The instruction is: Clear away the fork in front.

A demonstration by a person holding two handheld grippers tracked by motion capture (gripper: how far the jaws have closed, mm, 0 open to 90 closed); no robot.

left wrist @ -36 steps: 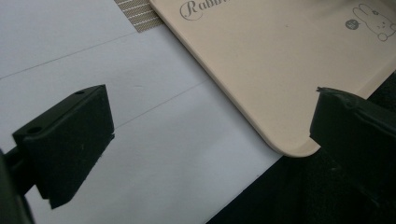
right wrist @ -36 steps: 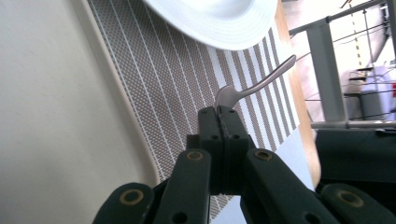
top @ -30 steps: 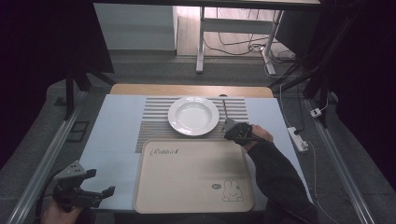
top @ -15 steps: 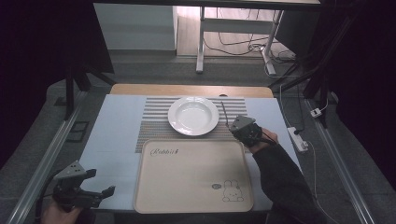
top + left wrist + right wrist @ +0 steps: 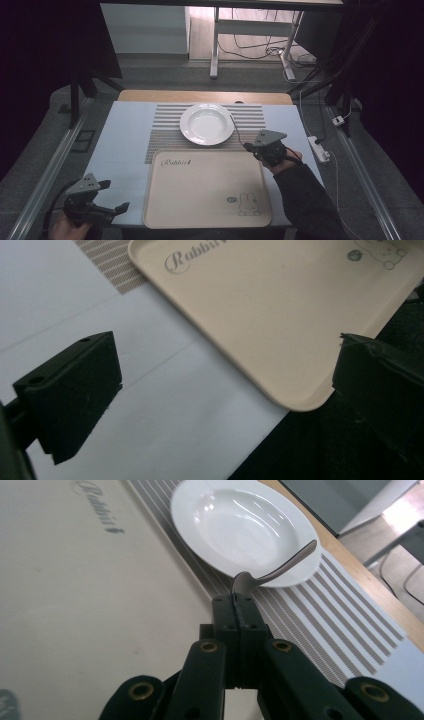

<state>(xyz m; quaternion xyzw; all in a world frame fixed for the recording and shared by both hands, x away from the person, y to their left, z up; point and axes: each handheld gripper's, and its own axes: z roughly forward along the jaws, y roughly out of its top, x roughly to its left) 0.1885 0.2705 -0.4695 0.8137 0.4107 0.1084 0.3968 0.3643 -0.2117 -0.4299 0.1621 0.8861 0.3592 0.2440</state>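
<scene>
My right gripper (image 5: 251, 146) hovers at the right of the striped placemat (image 5: 165, 135), just past the tray's far right corner. Its jaws (image 5: 239, 600) are shut on the broad end of a metal spoon-like utensil (image 5: 280, 570). The utensil's handle rises toward the rim of the white deep plate (image 5: 240, 525), which sits on the placemat (image 5: 206, 123). A beige tray (image 5: 205, 185) printed with "Rabbit" and a small rabbit lies in front of the plate. At the table's near left corner my left gripper (image 5: 117, 207) stands wide open with nothing in it, its jaws (image 5: 225, 375) straddling the tray's near corner (image 5: 300, 400).
A pale sheet (image 5: 125, 145) covers the table, with a wooden edge (image 5: 200, 96) at the far side. Metal rails (image 5: 50, 170) run along both sides. A white power strip (image 5: 320, 148) and cables lie on the floor at the right.
My right gripper has shifted a little to the right and risen, carrying the utensil away from beside the plate. The left gripper has stayed put.
</scene>
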